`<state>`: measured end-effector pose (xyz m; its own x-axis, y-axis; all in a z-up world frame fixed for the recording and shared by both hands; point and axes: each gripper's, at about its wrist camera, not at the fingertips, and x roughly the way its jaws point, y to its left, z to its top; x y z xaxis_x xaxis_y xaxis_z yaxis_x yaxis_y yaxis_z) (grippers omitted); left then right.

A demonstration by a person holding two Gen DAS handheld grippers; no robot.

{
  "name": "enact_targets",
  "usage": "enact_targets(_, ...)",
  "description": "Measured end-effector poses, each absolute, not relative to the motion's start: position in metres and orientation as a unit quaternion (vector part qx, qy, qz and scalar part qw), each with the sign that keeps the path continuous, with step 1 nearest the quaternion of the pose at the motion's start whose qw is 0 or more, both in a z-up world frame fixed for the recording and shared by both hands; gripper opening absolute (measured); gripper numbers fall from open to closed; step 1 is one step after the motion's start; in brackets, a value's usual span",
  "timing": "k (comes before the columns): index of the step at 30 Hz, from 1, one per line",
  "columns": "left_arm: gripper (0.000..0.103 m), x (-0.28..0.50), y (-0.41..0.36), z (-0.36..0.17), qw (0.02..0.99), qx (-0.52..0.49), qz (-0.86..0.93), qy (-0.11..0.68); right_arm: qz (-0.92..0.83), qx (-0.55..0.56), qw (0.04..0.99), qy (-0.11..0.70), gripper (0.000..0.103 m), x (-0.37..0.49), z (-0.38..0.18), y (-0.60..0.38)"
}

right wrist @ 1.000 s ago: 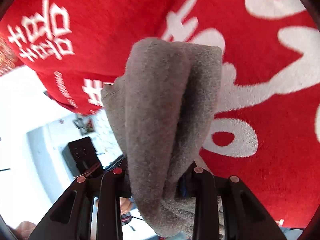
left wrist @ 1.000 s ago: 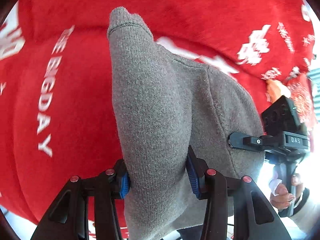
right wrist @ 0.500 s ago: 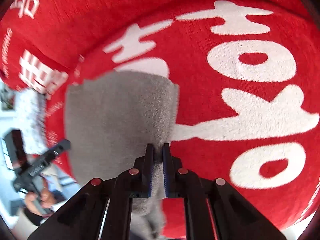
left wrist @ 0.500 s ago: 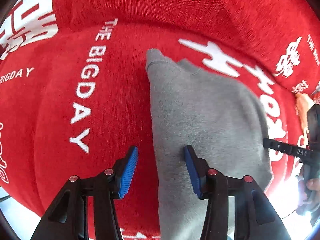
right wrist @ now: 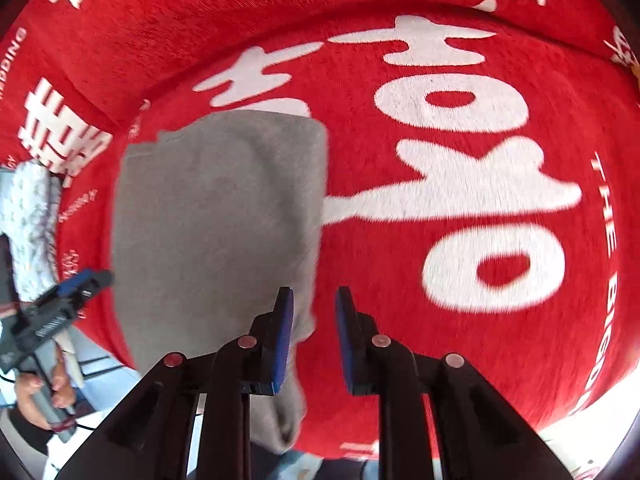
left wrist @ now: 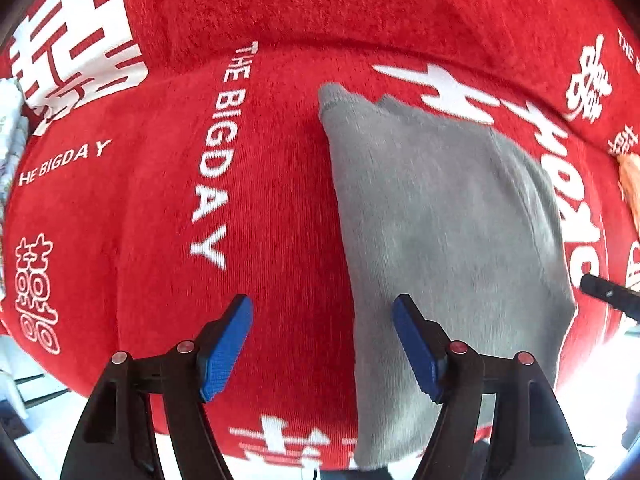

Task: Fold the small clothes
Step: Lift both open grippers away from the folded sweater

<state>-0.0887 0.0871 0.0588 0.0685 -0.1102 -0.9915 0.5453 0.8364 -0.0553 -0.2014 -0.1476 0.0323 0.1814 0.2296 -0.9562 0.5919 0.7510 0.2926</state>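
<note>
- Looking along our left gripper [left wrist: 322, 338], we are seeing its two blue-padded fingers [left wrist: 224, 350] standing wide apart, holding nothing.
- We are seeing a small grey knitted garment [left wrist: 436, 240] lying flat on a red cloth [left wrist: 140, 220] printed with white characters and the words "THE BIGDAY".
- We are noticing that the garment's left edge is running between our left gripper's fingers, with the right-hand pad sitting over the grey fabric and the left-hand pad over bare red cloth; whether either pad is touching the surface, we cannot tell.
- We are seeing the garment's ribbed corner pointing to the far side, and its near end hanging over the cloth's near edge.
- Looking along our right gripper [right wrist: 314, 336], we are seeing its blue pads parted by a narrow gap, clamping nothing.
- We are seeing the same garment [right wrist: 216, 216] from this side, its right edge lying just beside the left-hand pad, with a loose fold drooping near the gripper's base.
- We are catching the left gripper [right wrist: 90, 282] at the far left of this view, with our left hand [right wrist: 38, 394] wrapped around its handle.
- We are glimpsing a pale patterned fabric [right wrist: 30, 216] at the left edge, beside the red cloth.
</note>
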Motion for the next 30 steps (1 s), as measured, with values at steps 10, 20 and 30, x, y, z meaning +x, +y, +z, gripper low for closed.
enact_targets(10,0.074,-0.122,0.097,0.066,0.690,0.171,-0.219,0.668,-0.112,0.320,0.670,0.661,0.022,-0.195,0.013,-0.100)
enact_targets(20,0.074,-0.125,0.100,0.096,0.695,0.158,-0.215,0.668,-0.137,0.324,0.649,0.675,0.026,-0.203,0.032,-0.112)
enact_targets(30,0.074,-0.134,0.085,0.124,0.693,0.166,-0.228,0.664,-0.143,0.327,0.647,0.674,0.041,-0.207,0.071,-0.104)
